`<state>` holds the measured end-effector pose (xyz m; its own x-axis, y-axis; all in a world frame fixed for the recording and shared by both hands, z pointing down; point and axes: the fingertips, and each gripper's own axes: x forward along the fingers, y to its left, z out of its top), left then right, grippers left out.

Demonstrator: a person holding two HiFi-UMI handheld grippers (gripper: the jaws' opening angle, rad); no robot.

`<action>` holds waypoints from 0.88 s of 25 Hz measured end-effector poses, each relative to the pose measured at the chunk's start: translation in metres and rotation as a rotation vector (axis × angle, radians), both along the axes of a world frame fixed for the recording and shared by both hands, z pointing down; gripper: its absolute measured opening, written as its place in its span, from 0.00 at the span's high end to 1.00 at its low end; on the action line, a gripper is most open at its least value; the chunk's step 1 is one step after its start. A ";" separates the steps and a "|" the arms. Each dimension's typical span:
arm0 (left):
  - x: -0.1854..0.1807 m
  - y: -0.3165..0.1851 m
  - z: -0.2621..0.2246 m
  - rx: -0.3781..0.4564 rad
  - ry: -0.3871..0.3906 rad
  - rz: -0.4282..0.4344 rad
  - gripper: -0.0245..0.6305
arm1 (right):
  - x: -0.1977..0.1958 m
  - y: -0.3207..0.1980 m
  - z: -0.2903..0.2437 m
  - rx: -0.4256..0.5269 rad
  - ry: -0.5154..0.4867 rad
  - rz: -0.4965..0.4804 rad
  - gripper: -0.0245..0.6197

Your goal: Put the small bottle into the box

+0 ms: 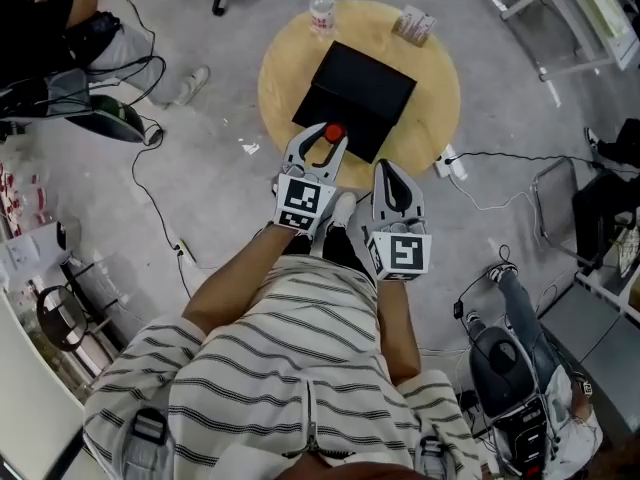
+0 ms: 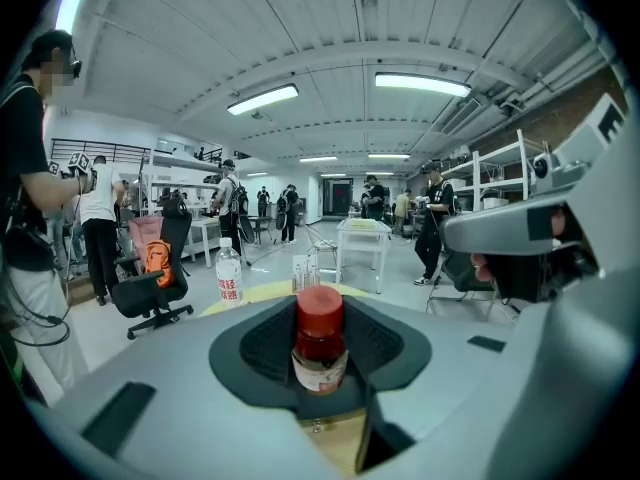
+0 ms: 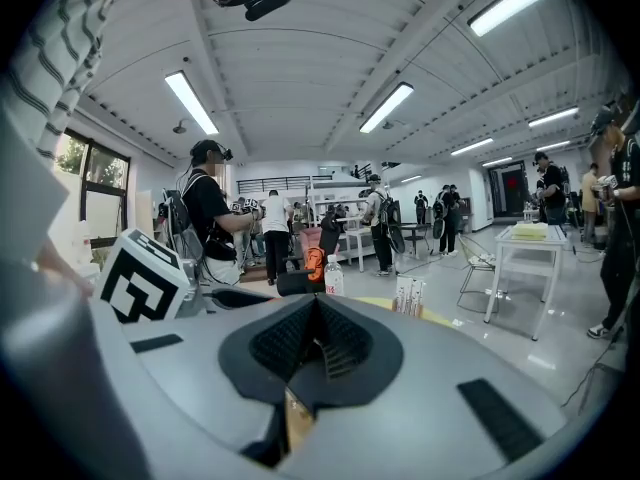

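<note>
Grip on the small bottle (image 2: pixel 320 340)
It sits pinched in the left tool (image 1: pixel 325 136) near the black box (image 1: pixel 356 96); the right tool (image 3: pixel 315 316) is pressed together, empty.

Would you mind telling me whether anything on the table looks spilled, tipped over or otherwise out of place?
Nothing stands out. The black box lies flat on the round table, the water bottle stands upright at its far edge, and the small bottle sits upright, cap on, in the left gripper. No spill shows.
</note>
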<state>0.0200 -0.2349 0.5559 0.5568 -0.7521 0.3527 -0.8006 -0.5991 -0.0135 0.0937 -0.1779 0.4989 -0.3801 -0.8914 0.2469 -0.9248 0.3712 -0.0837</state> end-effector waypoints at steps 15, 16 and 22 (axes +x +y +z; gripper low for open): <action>0.007 -0.024 0.045 -0.050 -0.065 0.016 0.74 | 0.001 -0.004 0.004 -0.012 0.008 -0.001 0.95; 0.009 -0.025 0.048 -0.053 -0.068 0.018 0.74 | 0.002 -0.005 0.004 -0.013 0.009 0.000 0.95; 0.021 -0.031 0.069 -0.086 -0.099 0.032 0.74 | 0.006 -0.006 0.006 -0.019 0.013 0.003 0.95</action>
